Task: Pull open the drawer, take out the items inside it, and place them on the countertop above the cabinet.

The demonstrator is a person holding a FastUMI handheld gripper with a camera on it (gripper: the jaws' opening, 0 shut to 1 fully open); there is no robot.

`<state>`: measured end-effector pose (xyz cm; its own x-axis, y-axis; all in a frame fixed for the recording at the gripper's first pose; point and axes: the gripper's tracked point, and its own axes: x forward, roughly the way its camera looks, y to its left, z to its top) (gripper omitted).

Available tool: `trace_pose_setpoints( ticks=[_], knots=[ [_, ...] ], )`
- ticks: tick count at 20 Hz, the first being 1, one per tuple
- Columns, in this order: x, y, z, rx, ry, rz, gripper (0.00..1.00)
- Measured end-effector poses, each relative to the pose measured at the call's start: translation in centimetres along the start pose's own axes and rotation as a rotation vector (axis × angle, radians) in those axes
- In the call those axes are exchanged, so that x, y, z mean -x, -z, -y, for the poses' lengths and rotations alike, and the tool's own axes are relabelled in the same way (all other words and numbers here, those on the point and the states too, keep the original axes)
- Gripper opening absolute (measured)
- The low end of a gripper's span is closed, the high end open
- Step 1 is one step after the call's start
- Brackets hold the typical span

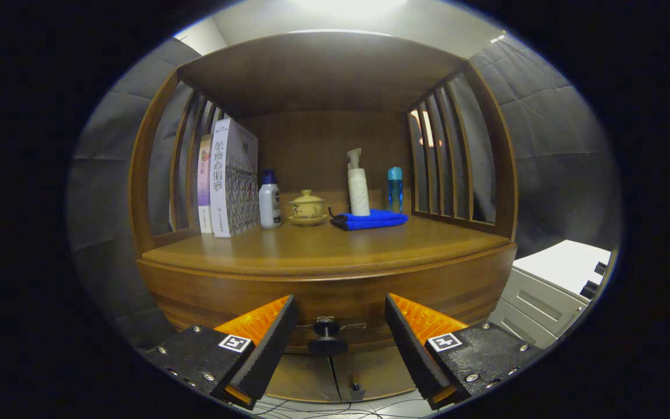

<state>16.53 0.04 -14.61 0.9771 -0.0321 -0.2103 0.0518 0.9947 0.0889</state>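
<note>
A wooden cabinet stands straight ahead, its drawer front [335, 291] shut under the countertop [323, 247]. A dark round knob [327, 337] sticks out from the drawer, and it sits between my two fingers, nearly level with their tips. My gripper [341, 308] is open, with a wide gap on each side of the knob; neither finger touches it. The drawer's inside is hidden.
At the back of the countertop stand books [227, 177], a white bottle with a blue cap [269, 201], a lidded yellow cup [307, 208], a white pump bottle [358, 183] on a folded blue cloth [370, 219], and a blue bottle [395, 189]. A white cabinet [550, 291] stands to the right.
</note>
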Motion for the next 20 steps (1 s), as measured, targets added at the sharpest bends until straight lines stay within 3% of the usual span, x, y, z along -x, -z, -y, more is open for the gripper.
trace_pose_setpoints(
  ticks=[5,13,20],
  knots=[
    [-1.5,2.7,-1.1,-0.014,-0.022,-0.067,0.87],
    [-2.1,3.9,-0.9,0.005,-0.023,-0.107,0.50],
    [-1.0,3.7,-0.9,0.018,-0.025,-0.097,0.42]
  ],
)
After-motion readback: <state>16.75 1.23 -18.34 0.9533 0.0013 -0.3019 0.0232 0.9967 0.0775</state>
